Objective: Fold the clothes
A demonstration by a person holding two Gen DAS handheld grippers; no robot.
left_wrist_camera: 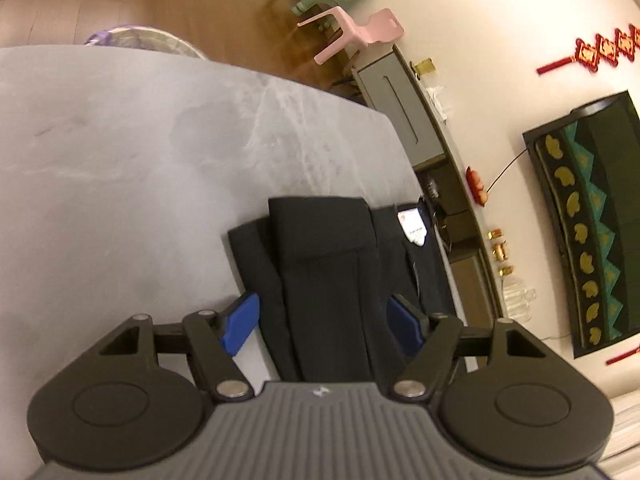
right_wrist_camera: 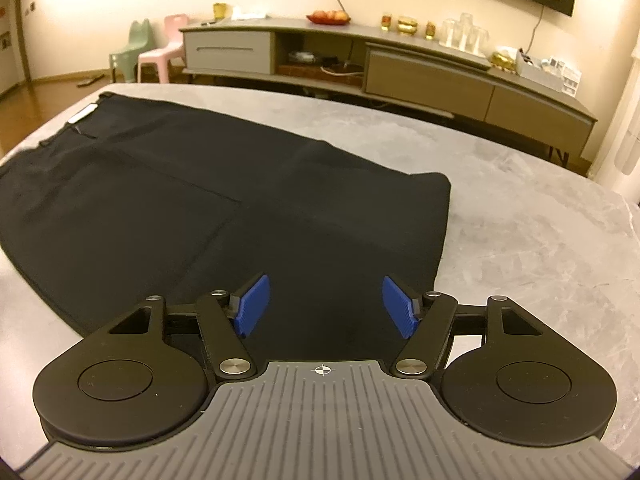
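Black fabric trousers [right_wrist_camera: 192, 200] lie partly folded on the grey marbled tabletop [right_wrist_camera: 520, 216]. Above them, left gripper [left_wrist_camera: 324, 320] and right gripper [right_wrist_camera: 324, 304] hang with jaws apart, empty. Best taken by both trouser corners together, evenly.

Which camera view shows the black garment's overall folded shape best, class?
The right wrist view: the black garment spreads across the grey table, edges visible. The left wrist view shows it tilted, partly hidden behind the gripper.
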